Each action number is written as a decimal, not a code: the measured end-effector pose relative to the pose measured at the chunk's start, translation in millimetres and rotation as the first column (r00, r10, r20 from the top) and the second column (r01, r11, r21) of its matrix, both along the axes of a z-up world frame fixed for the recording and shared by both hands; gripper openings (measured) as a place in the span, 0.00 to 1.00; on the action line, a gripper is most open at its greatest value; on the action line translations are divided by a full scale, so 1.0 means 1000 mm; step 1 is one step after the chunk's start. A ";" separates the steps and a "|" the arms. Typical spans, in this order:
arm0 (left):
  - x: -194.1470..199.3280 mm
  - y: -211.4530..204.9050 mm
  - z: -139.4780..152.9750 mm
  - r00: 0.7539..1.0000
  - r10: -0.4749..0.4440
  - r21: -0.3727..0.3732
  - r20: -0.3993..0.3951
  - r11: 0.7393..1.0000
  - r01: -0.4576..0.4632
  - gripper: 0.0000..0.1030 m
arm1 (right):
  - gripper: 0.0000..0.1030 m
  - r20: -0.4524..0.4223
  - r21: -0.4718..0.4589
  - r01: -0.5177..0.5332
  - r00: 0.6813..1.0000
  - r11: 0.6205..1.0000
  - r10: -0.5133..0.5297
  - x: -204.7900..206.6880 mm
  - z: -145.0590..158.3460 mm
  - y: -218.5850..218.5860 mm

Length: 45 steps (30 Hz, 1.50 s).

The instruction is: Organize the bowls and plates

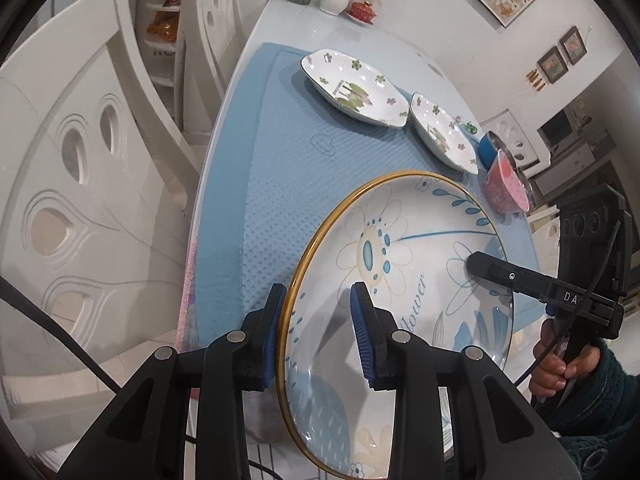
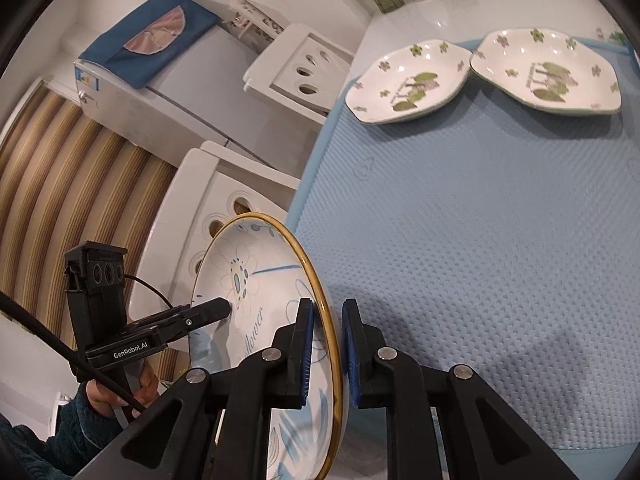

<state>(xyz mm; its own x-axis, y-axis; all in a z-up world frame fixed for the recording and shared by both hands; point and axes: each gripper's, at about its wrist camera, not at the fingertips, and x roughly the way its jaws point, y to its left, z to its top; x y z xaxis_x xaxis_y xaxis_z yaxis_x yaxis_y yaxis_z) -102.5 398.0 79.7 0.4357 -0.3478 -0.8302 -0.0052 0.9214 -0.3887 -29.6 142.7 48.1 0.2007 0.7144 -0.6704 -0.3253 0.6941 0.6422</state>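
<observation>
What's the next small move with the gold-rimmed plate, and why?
Probably lower it flat onto the bare blue mat. Both the left gripper and right gripper clamp opposite rims of the gold-rimmed plate, held tilted near the table edge, while the two green-flower plates sit at the far end, apart from it.

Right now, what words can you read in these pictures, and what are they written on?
"GenRobot.AI": on the left tongs body, seen from the right wrist.
"DA": cut off, on the right tongs body.
"flower": on the big gold-rimmed plate, its first letters partly hidden.
Print on the two green-flowered plates: too small to read.
</observation>
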 end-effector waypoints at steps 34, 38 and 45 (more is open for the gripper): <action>0.000 0.012 -0.024 0.972 0.218 0.169 0.082 0.959 -0.229 0.97 | 1.00 -0.053 -0.046 -0.023 0.998 0.999 0.021 -0.003 -0.051 0.013; -0.003 0.021 -0.009 0.955 0.282 0.153 0.094 0.944 -0.294 0.97 | 1.00 -0.039 -0.019 0.062 0.997 0.998 -0.062 -0.004 -0.041 -0.015; -0.011 0.018 0.018 0.918 0.379 0.129 0.119 0.911 -0.393 0.98 | 1.00 -0.053 0.044 0.212 0.976 0.976 -0.209 -0.010 -0.026 -0.072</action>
